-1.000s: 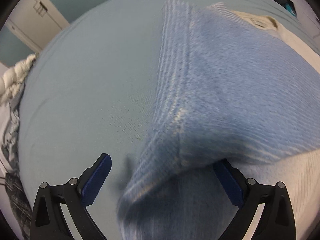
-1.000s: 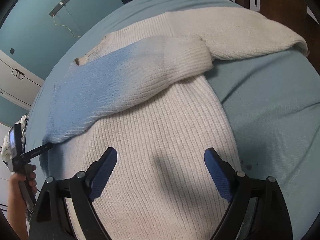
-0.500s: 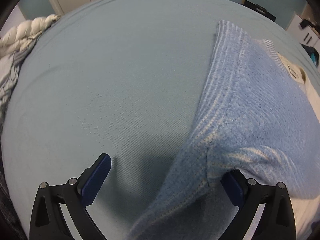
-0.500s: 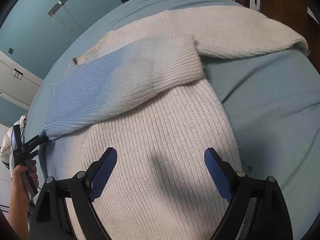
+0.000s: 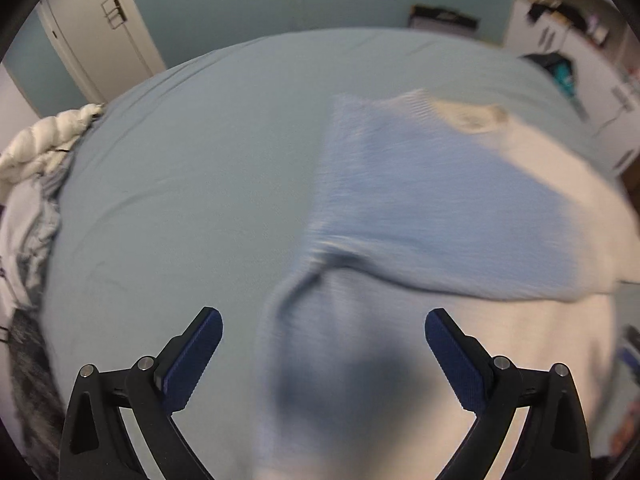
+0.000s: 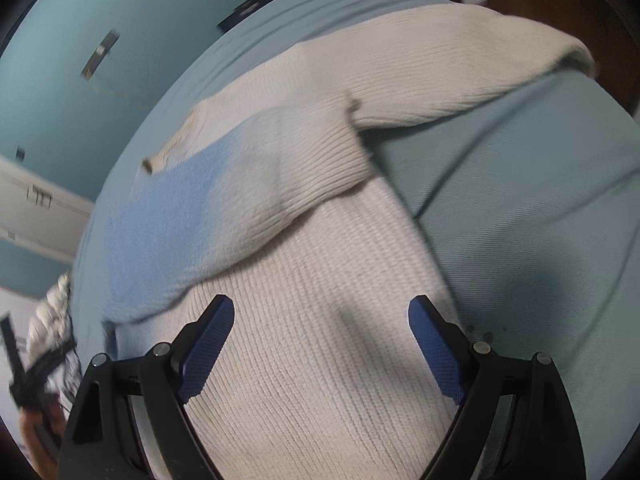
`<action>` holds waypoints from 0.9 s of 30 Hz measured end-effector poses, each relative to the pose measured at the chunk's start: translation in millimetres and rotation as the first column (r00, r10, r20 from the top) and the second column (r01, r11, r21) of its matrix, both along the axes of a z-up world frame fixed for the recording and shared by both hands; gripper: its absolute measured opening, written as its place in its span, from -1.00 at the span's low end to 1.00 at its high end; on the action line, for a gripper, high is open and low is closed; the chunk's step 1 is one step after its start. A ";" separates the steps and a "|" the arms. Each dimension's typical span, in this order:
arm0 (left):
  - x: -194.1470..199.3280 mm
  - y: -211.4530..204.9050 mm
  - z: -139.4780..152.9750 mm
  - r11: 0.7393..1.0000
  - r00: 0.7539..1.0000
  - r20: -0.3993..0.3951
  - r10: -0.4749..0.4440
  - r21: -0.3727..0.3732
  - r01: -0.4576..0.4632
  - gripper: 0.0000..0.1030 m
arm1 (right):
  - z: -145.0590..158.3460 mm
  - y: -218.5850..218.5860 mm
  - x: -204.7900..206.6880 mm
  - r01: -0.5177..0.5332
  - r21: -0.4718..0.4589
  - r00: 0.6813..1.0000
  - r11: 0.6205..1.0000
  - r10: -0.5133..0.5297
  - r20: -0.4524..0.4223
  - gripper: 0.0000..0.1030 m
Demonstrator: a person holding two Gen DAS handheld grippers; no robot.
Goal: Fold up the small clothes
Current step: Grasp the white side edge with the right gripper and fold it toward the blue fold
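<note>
A knit sweater point(image 5: 420, 200), blue fading to cream, lies flat on the pale blue bed sheet point(image 5: 180, 180). One sleeve point(image 6: 240, 200) is folded across its chest, and the other sleeve point(image 6: 460, 64) stretches out to the upper right. My left gripper point(image 5: 323, 316) hangs open above the sweater's blue left edge with nothing between its fingers; this view is blurred. My right gripper point(image 6: 321, 302) is open over the cream body point(image 6: 320, 380) and touches nothing. The left gripper point(image 6: 24, 364) shows as a dark blur at the far left, held in a hand.
A bundle of white twisted fabric and other clothes point(image 5: 48, 136) sits at the bed's left edge. A white door point(image 5: 92, 24) and shelves point(image 5: 580, 40) stand beyond the bed. Dark wooden furniture point(image 6: 560, 0) is past the outstretched sleeve. Bare sheet point(image 6: 520, 200) lies right of the sweater.
My left gripper has risen and drawn back from the sweater's folded blue edge, so much more of the bed shows. The folded sleeve stays on the chest. The right gripper has rolled slightly.
</note>
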State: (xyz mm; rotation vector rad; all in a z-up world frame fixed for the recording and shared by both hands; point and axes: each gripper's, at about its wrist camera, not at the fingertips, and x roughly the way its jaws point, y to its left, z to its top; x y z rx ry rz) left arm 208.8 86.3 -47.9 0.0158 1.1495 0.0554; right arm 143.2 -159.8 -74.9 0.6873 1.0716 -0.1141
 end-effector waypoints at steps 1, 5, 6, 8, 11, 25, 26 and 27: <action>-2.3 -12.0 1.4 0.999 1.000 0.009 -0.023 -0.036 0.023 1.00 | 0.7 -9.1 -3.4 0.035 0.024 0.999 0.999 -0.035 0.003 0.69; -13.9 -41.0 -2.0 0.990 0.993 0.043 -0.114 -0.083 0.118 1.00 | 4.7 -47.5 -15.2 0.160 0.081 0.987 0.984 -0.161 0.008 0.69; -15.5 -39.3 -7.1 0.990 0.991 0.047 -0.126 -0.059 0.129 1.00 | 6.2 -58.5 -16.7 0.183 0.082 0.983 0.980 -0.184 0.010 0.69; -15.0 -45.1 -19.9 0.990 0.990 0.035 -0.140 0.030 0.139 1.00 | 7.4 -91.8 -17.4 0.230 0.064 0.973 0.971 -0.231 0.021 0.69; -18.6 -44.7 -27.2 0.986 0.989 0.004 -0.149 0.081 0.149 1.00 | -1.0 -139.3 -12.1 0.285 0.005 0.958 0.958 -0.285 0.007 0.69; -28.2 -32.6 -7.1 0.993 0.993 0.011 -0.116 -0.002 0.116 1.00 | -41.7 -280.3 59.3 0.421 -0.123 0.901 0.899 -0.430 -0.057 0.49; -28.3 -32.8 -5.9 0.993 0.993 0.010 -0.117 -0.005 0.117 1.00 | -40.1 -284.1 65.7 0.428 -0.121 0.897 0.896 -0.437 -0.061 0.39; -27.9 -33.0 -6.0 0.993 0.993 0.010 -0.122 -0.010 0.122 1.00 | -41.4 -285.7 70.2 0.435 -0.121 0.894 0.892 -0.444 -0.065 0.35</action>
